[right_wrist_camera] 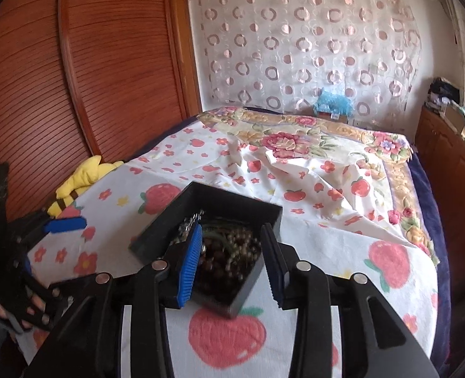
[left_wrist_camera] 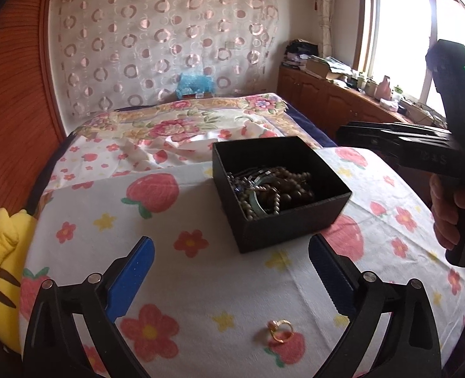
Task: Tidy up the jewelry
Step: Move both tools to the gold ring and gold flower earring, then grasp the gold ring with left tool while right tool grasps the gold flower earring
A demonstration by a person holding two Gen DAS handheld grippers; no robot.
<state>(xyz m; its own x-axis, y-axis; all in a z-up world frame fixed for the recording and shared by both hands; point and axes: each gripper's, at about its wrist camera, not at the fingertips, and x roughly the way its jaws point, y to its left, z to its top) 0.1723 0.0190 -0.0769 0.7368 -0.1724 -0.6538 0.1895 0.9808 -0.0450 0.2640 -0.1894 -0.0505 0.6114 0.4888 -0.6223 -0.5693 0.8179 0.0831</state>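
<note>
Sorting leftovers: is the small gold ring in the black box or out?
Out. The small gold ring lies on the strawberry-print cloth, nearer than the black box, between the open left gripper's fingers.

Right tool (right_wrist_camera: pixel 230 261) spread above black box (right_wrist_camera: pixel 232 201), beaded jewelry (right_wrist_camera: pixel 232 249) inside

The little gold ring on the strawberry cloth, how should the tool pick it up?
Grip the gold ring across its thin band, coming straight down from above. It lies nearly flat on the cloth, its small pinkish top toward the left, so no side sticks up to pinch. The open left tool is nearest; its pads should close on opposite edges of the band.
</note>
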